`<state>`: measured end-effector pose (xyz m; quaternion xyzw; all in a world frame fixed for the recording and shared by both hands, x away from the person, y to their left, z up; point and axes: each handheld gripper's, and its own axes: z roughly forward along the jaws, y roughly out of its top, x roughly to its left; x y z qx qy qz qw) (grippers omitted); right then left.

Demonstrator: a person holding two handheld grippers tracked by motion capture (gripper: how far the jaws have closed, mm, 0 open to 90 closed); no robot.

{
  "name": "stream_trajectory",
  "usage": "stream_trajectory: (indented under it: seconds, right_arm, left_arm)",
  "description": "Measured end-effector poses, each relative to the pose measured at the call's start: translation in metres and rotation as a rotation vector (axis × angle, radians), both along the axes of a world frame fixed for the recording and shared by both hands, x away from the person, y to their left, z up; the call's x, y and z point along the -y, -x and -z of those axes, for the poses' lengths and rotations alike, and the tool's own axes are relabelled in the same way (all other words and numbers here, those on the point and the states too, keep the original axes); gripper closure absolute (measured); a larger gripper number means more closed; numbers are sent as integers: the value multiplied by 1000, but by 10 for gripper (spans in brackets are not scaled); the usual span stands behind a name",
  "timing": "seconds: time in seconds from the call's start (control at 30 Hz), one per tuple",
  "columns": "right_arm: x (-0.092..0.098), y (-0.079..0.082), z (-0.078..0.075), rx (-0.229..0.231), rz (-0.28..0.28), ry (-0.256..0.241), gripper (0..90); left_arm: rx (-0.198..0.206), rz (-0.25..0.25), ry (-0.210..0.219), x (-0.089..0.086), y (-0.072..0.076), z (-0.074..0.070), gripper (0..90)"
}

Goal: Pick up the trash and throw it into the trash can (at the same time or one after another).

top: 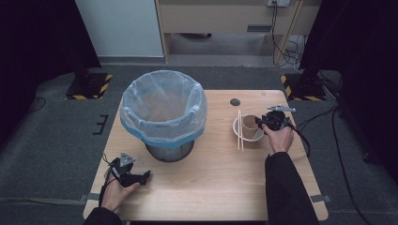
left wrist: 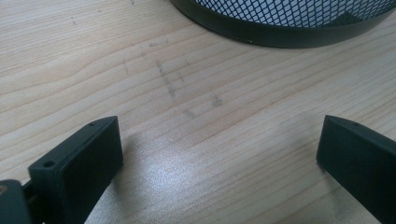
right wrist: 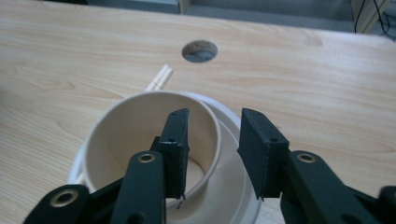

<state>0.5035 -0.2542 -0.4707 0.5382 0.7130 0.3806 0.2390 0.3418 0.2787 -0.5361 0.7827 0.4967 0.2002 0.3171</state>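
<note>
While the right gripper (right wrist: 212, 154) is straddling the paper cup (right wrist: 140, 140)'s wall, one jaw is sitting inside the cup and the other outside, w/ a gap between them, so nothing is pinched yet. The cup is lying tipped on a white bowl (right wrist: 233, 186), its mouth facing toward the jaws, long axis running roughly along them. Chopsticks (right wrist: 159, 78) are poking out just beyond the cup. To do it well, I'd say keep the jaws square to the wall, close gently so the thin paper isn't crushing, then lift clear toward the lined bin (top: 163, 112). The left gripper (left wrist: 219, 158) is resting wide open, holding nothing, on the surface (left wrist: 187, 93), bin base just ahead of the jaws.
</note>
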Motion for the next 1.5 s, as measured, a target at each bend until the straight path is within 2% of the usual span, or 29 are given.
stream_trajectory:
  seconds: [0.17, 0.33, 0.4, 0.73, 0.93, 1.07, 1.27, 1.5]
  right_arm:
    - [-1, -2, 6, -40, 7, -1, 722]
    - [-4, -1, 8, -51, 4, -2, 810]
    - [-4, -1, 8, -54, 10, -12, 818]
    - [1, 3, -5, -10, 21, -82, 839]
    - [5, 10, -18, 35, 15, -117, 840]
    - [9, 18, -28, 78, 13, -162, 840]
    - [16, 33, -46, 169, 12, -228, 840]
    - [16, 49, -74, 278, -20, -317, 840]
  left_arm:
    - [-1, 2, -1, 0, 0, 0, 0]
    - [-1, 2, -1, 0, 0, 0, 0]
    - [0, 2, 0, 0, 0, 0, 0]
    - [0, 2, 0, 0, 0, 0, 0]
    - [0, 2, 0, 0, 0, 0, 0]
    - [1, 1, -1, 0, 0, 0, 0]
    - [1, -3, -1, 1, 0, 0, 0]
    - [2, -8, -1, 2, 0, 0, 0]
